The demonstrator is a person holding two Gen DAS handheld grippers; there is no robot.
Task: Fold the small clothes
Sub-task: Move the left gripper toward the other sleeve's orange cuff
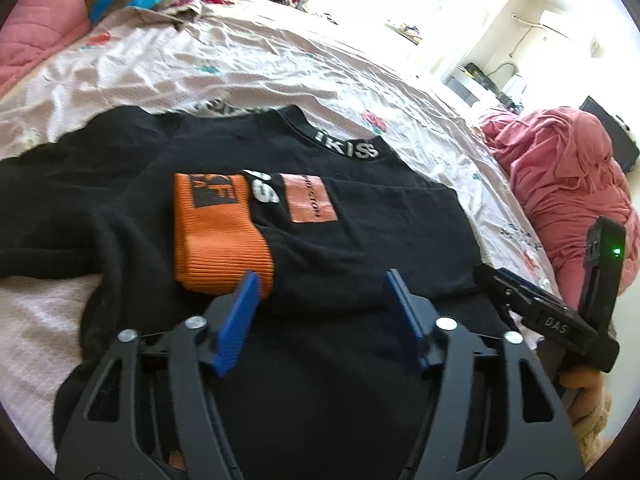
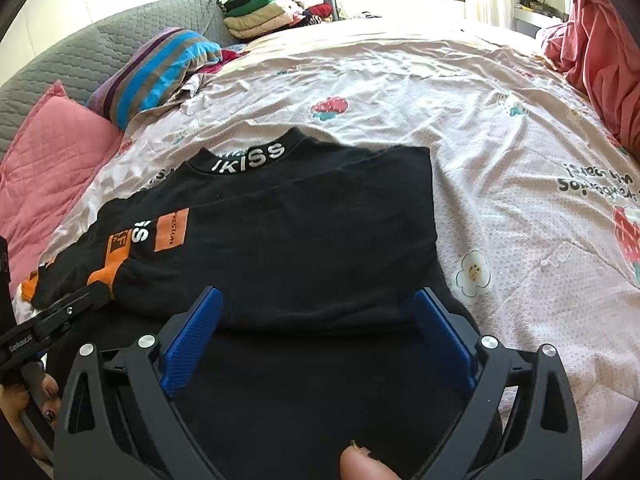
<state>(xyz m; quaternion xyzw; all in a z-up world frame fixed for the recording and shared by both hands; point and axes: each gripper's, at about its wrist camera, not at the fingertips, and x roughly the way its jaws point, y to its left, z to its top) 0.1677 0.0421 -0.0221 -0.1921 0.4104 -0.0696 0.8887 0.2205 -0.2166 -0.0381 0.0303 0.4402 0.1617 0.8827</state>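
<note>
A black sweater [image 1: 340, 248] lies on the bed with its "IKISS" collar [image 1: 346, 146] at the far side. One sleeve is folded across the chest, its orange cuff [image 1: 220, 232] resting on the front. My left gripper [image 1: 322, 280] hovers over the near hem, open; the cuff's end sits just beyond its left pad [image 1: 240, 312]. In the right wrist view the sweater [image 2: 300, 240] has its right side folded in, with the collar [image 2: 248, 158] behind. My right gripper [image 2: 319, 296] stands wide open over the near hem, with black fabric beneath and nothing pinched.
The strawberry-print sheet [image 2: 480, 140] stretches wide to the right and beyond the sweater. A pink pillow [image 2: 48, 168] and a striped pillow [image 2: 160, 72] lie at the left. A stack of folded clothes [image 2: 276, 8] sits at the far end. A pink blanket [image 1: 560, 184] is heaped at the right edge.
</note>
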